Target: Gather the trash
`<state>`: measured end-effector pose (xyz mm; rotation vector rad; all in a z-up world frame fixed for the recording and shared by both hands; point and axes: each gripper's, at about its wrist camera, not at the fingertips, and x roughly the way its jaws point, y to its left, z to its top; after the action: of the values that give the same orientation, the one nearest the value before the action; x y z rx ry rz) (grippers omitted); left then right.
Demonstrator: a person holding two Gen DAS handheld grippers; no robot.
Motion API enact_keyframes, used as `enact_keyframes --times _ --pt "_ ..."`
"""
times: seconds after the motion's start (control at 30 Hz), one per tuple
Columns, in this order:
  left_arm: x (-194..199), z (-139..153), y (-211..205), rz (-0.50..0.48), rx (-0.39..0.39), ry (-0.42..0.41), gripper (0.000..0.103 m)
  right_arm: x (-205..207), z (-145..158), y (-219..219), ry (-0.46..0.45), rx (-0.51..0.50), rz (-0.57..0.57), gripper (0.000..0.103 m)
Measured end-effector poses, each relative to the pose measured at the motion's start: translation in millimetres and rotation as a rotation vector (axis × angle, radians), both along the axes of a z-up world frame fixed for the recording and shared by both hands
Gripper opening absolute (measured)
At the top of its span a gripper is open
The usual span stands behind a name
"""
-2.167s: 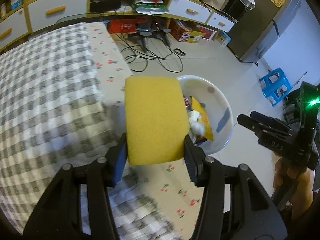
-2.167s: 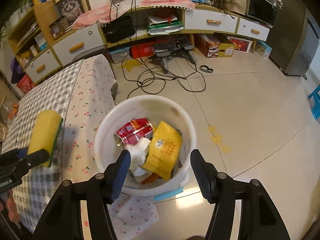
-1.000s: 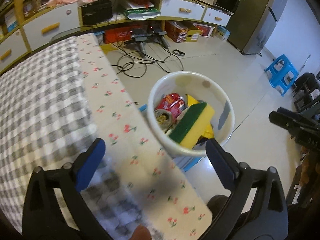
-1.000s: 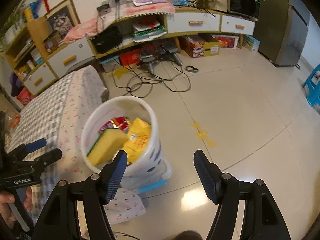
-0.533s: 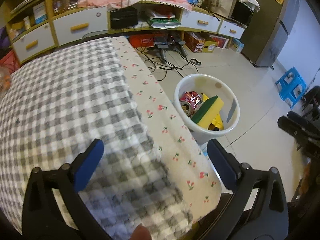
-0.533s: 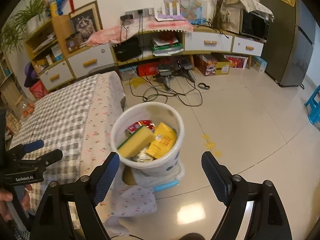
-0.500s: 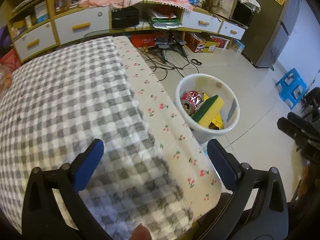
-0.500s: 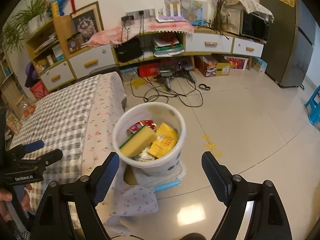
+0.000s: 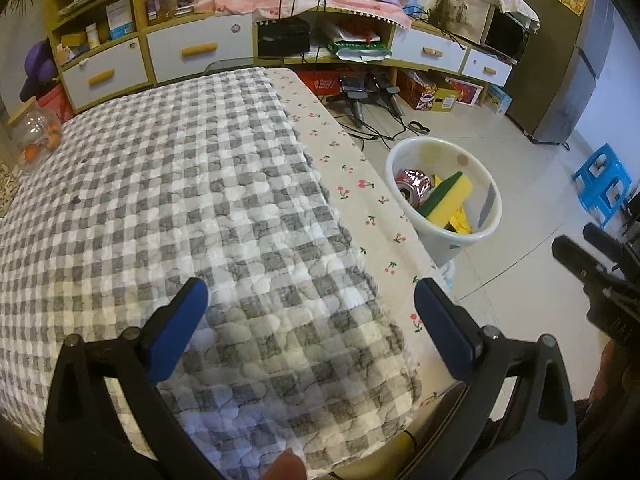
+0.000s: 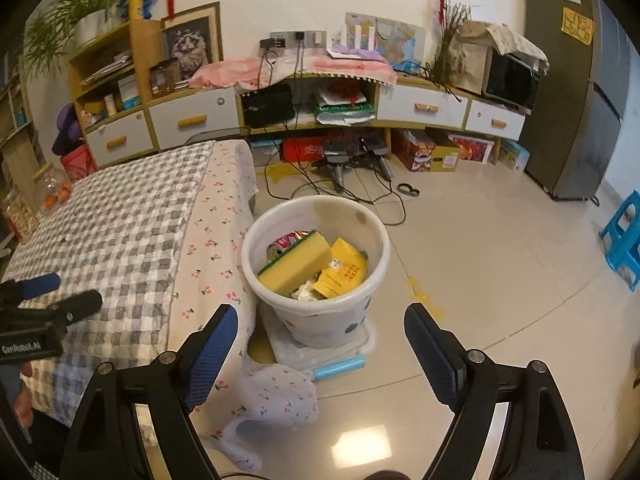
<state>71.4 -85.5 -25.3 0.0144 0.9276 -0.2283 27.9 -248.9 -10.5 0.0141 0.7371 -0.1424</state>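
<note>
A white trash bin (image 9: 489, 229) stands on the floor beside the table; it also shows in the right wrist view (image 10: 360, 220). In it lie a yellow sponge with a green back (image 10: 298, 266), a red can (image 10: 285, 241), a yellow packet (image 10: 344, 270) and white paper. The sponge (image 9: 448, 198) and can (image 9: 414, 182) show in the left wrist view too. My left gripper (image 9: 310, 314) is open and empty above the checked tablecloth (image 9: 160, 200). My right gripper (image 10: 320, 338) is open and empty above the floor, in front of the bin.
The cloth's cherry-print edge (image 10: 208, 248) hangs beside the bin. A low cabinet with drawers (image 10: 424, 110), boxes and cables lines the far wall. A blue stool (image 10: 624, 236) stands at the right, a dark fridge (image 10: 576, 120) behind it. A jar (image 9: 38, 136) stands left of the table.
My left gripper let go of the sponge, which now lies in the bin, then drew back over the table. My right gripper backed away from the bin and rose.
</note>
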Motion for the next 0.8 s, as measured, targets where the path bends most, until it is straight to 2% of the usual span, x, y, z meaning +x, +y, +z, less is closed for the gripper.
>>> enact_keyframes --times 0.8 --pt "-5.0 4.1 -2.8 -0.027 -0.013 -0.015 0.102 5.7 -5.0 4.1 0.013 0.003 0.013 0.087"
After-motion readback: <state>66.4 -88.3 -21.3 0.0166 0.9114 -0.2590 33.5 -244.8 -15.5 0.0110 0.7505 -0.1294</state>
